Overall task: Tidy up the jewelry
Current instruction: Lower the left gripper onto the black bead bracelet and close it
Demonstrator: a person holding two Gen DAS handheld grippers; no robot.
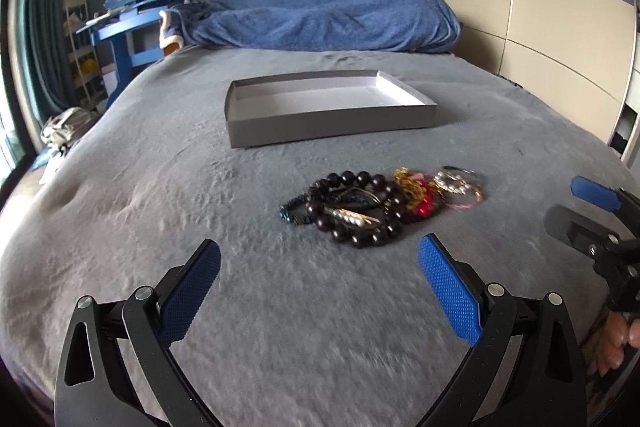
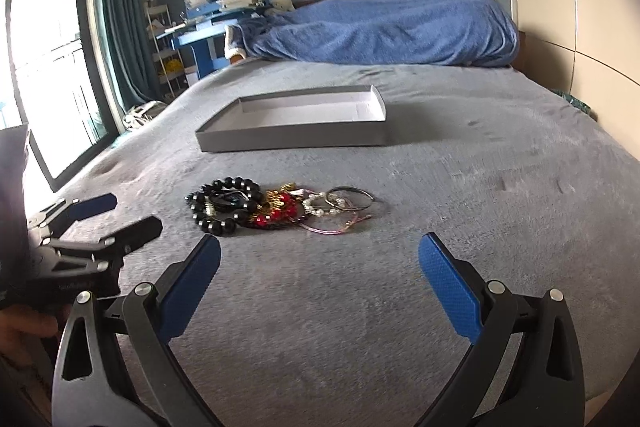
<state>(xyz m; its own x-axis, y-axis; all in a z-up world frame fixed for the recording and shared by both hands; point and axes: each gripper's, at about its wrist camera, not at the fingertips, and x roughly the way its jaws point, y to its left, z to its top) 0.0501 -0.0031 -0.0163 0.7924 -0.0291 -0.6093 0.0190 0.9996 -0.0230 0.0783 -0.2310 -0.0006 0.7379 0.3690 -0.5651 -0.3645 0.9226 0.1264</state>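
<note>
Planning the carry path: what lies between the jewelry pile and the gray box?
Only bare gray blanket lies between the jewelry pile and the gray box; both wrist views show that stretch bare.

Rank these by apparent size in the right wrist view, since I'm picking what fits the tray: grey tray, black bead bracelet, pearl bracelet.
1. grey tray
2. black bead bracelet
3. pearl bracelet

The bracelets lie nearer the camera and overlap others in the pile, so their order is less certain.

Approach path: bare grey bedspread [image 1: 280, 307] is lying open before the jewelry pile [image 1: 380, 205].
Beyond pile: shallow grey tray [image 1: 332, 125] is standing apart, open-topped.
Far end: blue blanket [image 1: 320, 15] is blocking.
</note>
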